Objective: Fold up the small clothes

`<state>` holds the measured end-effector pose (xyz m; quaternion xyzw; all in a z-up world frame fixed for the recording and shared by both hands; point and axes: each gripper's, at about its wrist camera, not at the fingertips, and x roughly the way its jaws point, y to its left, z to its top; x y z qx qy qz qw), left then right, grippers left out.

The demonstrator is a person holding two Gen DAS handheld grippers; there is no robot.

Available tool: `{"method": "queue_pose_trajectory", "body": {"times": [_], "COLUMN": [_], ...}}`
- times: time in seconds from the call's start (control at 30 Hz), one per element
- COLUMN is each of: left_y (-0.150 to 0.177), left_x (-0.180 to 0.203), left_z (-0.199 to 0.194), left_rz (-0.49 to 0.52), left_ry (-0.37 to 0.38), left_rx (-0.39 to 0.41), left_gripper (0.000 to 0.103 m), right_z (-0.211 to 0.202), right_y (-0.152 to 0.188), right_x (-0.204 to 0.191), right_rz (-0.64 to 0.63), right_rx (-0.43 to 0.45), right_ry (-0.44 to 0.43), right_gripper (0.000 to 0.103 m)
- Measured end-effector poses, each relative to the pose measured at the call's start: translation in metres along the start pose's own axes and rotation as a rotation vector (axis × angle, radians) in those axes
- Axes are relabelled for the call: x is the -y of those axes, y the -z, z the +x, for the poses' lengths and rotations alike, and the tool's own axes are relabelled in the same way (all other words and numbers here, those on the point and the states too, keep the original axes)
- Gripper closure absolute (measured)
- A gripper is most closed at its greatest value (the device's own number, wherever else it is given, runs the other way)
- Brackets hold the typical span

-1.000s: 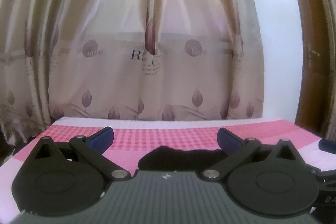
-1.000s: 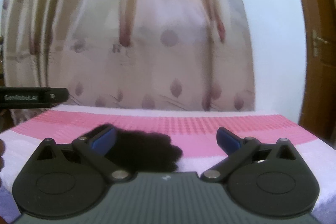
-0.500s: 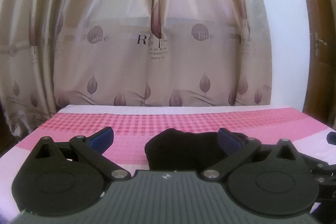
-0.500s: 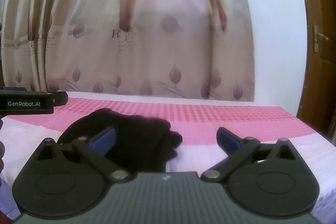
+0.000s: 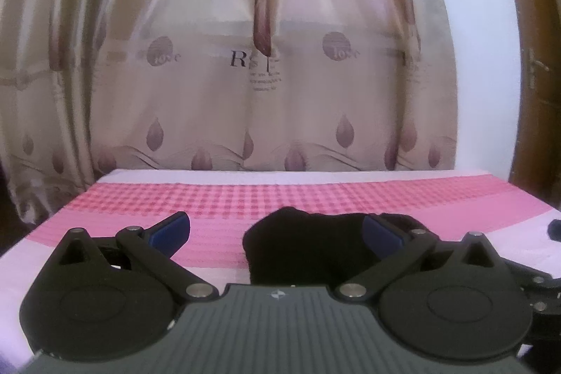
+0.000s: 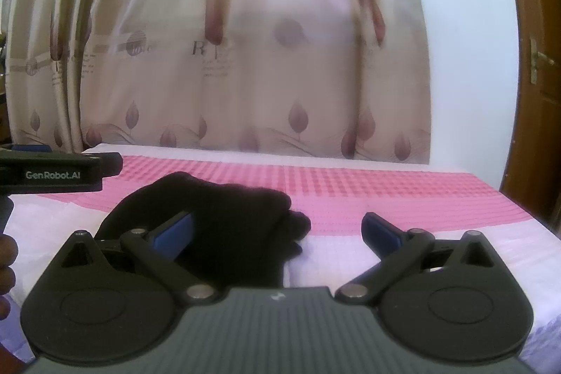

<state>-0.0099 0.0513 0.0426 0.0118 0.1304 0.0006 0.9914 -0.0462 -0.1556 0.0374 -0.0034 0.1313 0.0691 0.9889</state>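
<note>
A small black garment (image 5: 308,244) lies crumpled on the pink and white cloth of the table (image 5: 245,198). In the left wrist view it sits ahead of my left gripper (image 5: 277,230), toward its right finger, and the jaws are wide open and empty. In the right wrist view the garment (image 6: 224,216) lies ahead and to the left, behind the left finger of my right gripper (image 6: 277,230), which is also wide open and empty. The left gripper's body (image 6: 52,172) shows at the left edge of the right wrist view.
A beige curtain with leaf print (image 5: 266,58) hangs right behind the table's far edge. A brown door (image 6: 540,76) stands at the right beside a white wall (image 6: 466,58). The table's right edge (image 6: 526,216) drops off near the door.
Both cameras have tilted down and drawn back a little, so more of the black garment and the table shows. Both grippers stay open.
</note>
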Motion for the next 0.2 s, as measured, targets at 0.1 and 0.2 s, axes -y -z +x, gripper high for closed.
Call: {"method": "queue_pose_trajectory", "body": {"times": [0.1,0.2], "left_y": [0.0007,-0.0008], "left_x": [-0.0005,-0.0014], "left_z": [0.0001,0.0012], "left_rz": [-0.005,-0.009], "left_ry": [0.003,0.002], "left_rx": [-0.003,-0.019], "left_gripper": [0.000,0.000], "right_z": [-0.0003,0.0011], "right_y": [-0.0008,-0.0008], "right_x": [0.0005,0.0011], "right_rz": [0.000,0.000], "right_rx": [0.006,0.005], "right_ry": [0.001,0.005], "right_gripper": [0.000,0.000]}}
